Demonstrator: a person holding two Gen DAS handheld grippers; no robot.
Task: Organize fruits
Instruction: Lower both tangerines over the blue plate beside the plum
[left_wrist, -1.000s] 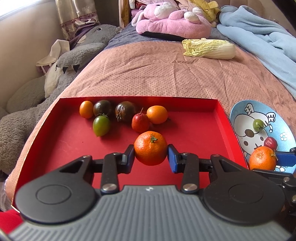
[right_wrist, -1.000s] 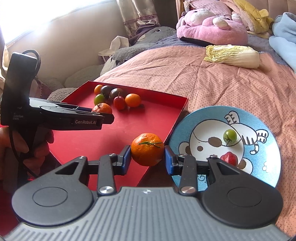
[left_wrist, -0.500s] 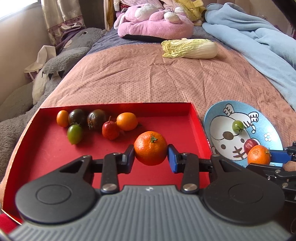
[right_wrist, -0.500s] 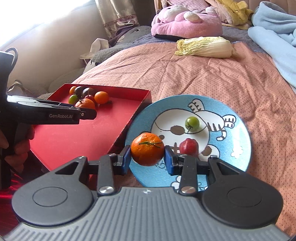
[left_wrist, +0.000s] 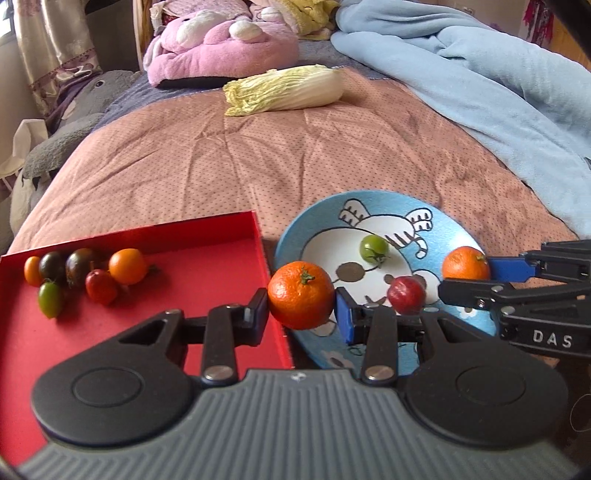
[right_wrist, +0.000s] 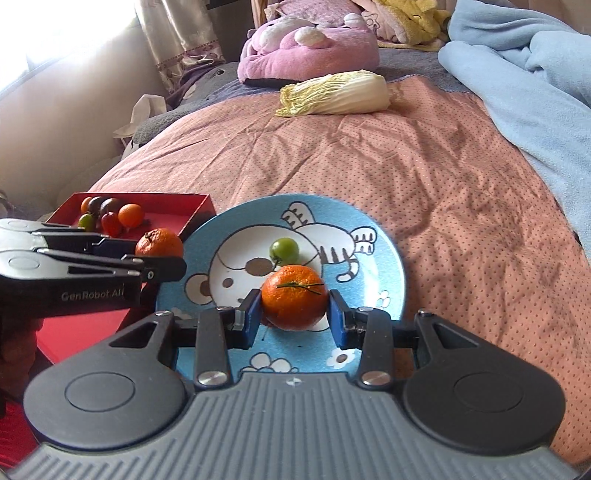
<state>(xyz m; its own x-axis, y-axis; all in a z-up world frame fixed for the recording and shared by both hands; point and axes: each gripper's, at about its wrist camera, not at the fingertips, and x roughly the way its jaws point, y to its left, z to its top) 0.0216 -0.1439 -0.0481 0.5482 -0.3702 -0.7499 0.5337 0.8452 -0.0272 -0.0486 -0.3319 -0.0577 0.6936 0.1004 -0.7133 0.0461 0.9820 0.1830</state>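
The left hand-held gripper (left_wrist: 301, 308) is pinching a tangerine (left_wrist: 300, 294) between its two pads, and the fruit hangs over the gap where the red tray (left_wrist: 207, 266) meets the blue cartoon plate (left_wrist: 436, 218) on the bed. Off to its right, the right hand-held gripper (right_wrist: 293, 314) has its blue pads pressed on a second tangerine (right_wrist: 294, 296), held above the middle of that plate. Just beyond the right gripper's fruit a small green tomato (right_wrist: 283, 250) lies on the plate, and from the left gripper's side a small red fruit (left_wrist: 405, 294) sits on the plate between the two tools. To the left of the left gripper, at the tray's far corner, a cluster of small tomatoes (left_wrist: 79, 275) sits bunched together, orange, dark, red and green. Far ahead of both grippers a napa cabbage (right_wrist: 334, 93) rests on the pink bedspread (right_wrist: 406, 177), with a pink plush toy (right_wrist: 308, 50) behind it and a light blue blanket (left_wrist: 491, 81) heaped along the right.
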